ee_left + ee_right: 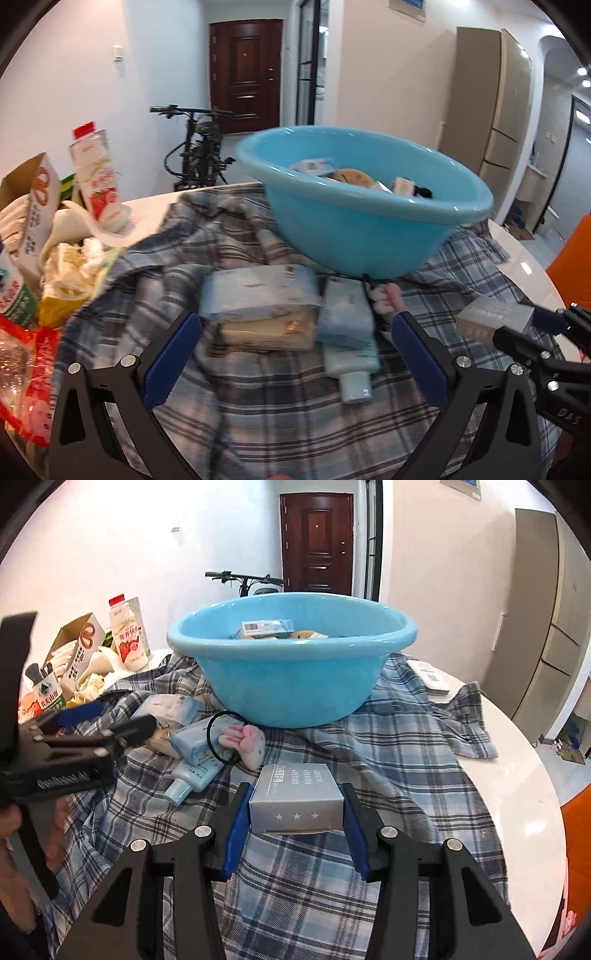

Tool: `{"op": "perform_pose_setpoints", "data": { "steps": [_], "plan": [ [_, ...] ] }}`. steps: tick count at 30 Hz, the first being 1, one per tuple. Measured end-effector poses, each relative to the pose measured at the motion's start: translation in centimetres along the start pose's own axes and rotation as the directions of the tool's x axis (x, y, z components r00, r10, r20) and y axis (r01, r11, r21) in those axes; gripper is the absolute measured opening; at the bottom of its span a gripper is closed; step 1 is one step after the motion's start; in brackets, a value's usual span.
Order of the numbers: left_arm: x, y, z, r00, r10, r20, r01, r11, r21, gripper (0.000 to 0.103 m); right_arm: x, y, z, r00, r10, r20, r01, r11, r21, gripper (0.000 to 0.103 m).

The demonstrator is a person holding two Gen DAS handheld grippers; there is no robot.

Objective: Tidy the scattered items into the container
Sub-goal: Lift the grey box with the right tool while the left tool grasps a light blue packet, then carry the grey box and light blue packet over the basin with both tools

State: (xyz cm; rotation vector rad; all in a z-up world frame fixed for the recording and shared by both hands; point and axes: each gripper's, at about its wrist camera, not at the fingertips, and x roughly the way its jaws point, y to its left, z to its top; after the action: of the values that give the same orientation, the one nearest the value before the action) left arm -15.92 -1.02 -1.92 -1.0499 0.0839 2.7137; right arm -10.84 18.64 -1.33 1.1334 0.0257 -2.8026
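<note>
A blue plastic basin [354,225] [291,672] stands on a plaid cloth [388,753] and holds several small items. My right gripper [295,808] is shut on a grey box [295,797], also seen in the left wrist view [495,318], and holds it above the cloth in front of the basin. My left gripper [295,339] is open, over a pale blue tissue pack [258,291], a beige pack [269,330] and a light blue tube [351,332]. A pink plush toy [247,742] with a black hair tie [218,738] lies by the basin.
A clutter pile at the left holds a milk bottle [98,173], a cardboard carton [37,206], crumpled wrappers [70,266] and red packaging [33,369]. A white remote [428,677] lies right of the basin. The round white table's edge [532,775] curves on the right.
</note>
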Motion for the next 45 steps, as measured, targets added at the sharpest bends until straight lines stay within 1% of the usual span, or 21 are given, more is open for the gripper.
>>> {"op": "perform_pose_setpoints", "data": {
  "steps": [5,8,11,13,15,16,17,18,19,21,22,25,29,36,42,45],
  "plan": [
    [2.3,-1.3,-0.6,0.999,0.022,-0.047,-0.020,0.999,0.032,0.103,-0.8,-1.5,-0.2,1.000,0.003,0.020,-0.004,1.000,0.030,0.049],
    [3.5,-1.4,-1.1,0.997,0.001,-0.079,0.001,1.000,0.024,0.103,-0.7,-2.2,-0.4,1.000,0.012,0.021,-0.013,0.999,0.048,0.049],
    [4.5,-1.1,-1.3,0.996,-0.014,-0.090,0.015,1.000,0.005,0.103,-0.5,-3.0,-0.6,1.000,0.021,0.019,-0.022,0.998,0.064,0.049],
    [5.1,-0.9,-1.1,0.995,-0.034,-0.096,0.033,0.999,-0.012,0.100,-0.3,-3.4,-0.7,1.000,0.025,0.018,-0.027,0.997,0.075,0.049],
    [5.5,-0.9,-0.9,0.994,-0.035,-0.101,0.034,0.999,-0.010,0.094,-0.1,-3.8,-0.8,0.999,0.033,0.014,-0.034,0.996,0.084,0.049],
    [5.6,-1.1,-0.9,0.994,-0.031,-0.103,0.031,1.000,-0.001,0.082,0.0,-4.0,-0.9,0.999,0.036,0.014,-0.037,0.996,0.087,0.049],
    [5.8,-1.3,-0.9,0.993,-0.034,-0.109,0.035,0.999,0.012,0.073,0.1,-4.1,-0.9,0.999,0.039,0.014,-0.040,0.995,0.089,0.049],
    [5.8,-1.5,-1.1,0.994,-0.034,-0.109,0.037,0.999,0.025,0.069,0.1,-4.2,-0.9,0.999,0.041,0.015,-0.043,0.995,0.091,0.049],
    [5.7,-1.8,-1.1,0.994,-0.038,-0.101,0.042,0.999,0.034,0.058,0.1,-4.3,-1.0,0.999,0.044,0.016,-0.045,0.995,0.094,0.049],
    [5.5,-2.4,-1.2,0.996,-0.028,-0.090,0.034,0.998,0.062,0.050,0.2,-4.5,-1.1,0.999,0.049,0.015,-0.050,0.994,0.101,0.049],
    [5.3,-2.7,-1.2,0.996,-0.016,-0.085,0.023,0.997,0.079,0.042,0.3,-4.6,-1.2,0.999,0.050,0.013,-0.051,0.993,0.104,0.049],
    [4.6,-3.1,-1.3,0.997,-0.009,-0.076,0.016,0.995,0.100,0.041,0.3,-4.8,-1.4,0.999,0.050,0.010,-0.051,0.993,0.108,0.049],
    [3.4,-2.5,-1.2,0.997,-0.039,-0.060,0.043,0.997,0.067,0.040,-0.1,-4.8,-1.5,0.999,0.044,0.017,-0.046,0.993,0.111,0.049],
    [-0.3,-2.2,-0.9,0.999,-0.049,0.008,0.048,0.997,0.054,0.039,-1.1,-4.5,-1.3,0.999,0.041,0.035,-0.045,0.993,0.106,0.049],
    [-3.1,-2.4,-0.4,0.996,-0.061,0.060,0.059,0.997,0.040,0.039,-1.9,-3.4,-1.2,0.998,0.049,0.049,-0.053,0.995,0.089,0.049],
    [-4.1,-2.5,0.0,0.995,-0.055,0.081,0.052,0.998,0.038,0.039,-2.5,-3.1,-1.0,0.997,0.049,0.061,-0.054,0.995,0.080,0.049]
  ]
}}
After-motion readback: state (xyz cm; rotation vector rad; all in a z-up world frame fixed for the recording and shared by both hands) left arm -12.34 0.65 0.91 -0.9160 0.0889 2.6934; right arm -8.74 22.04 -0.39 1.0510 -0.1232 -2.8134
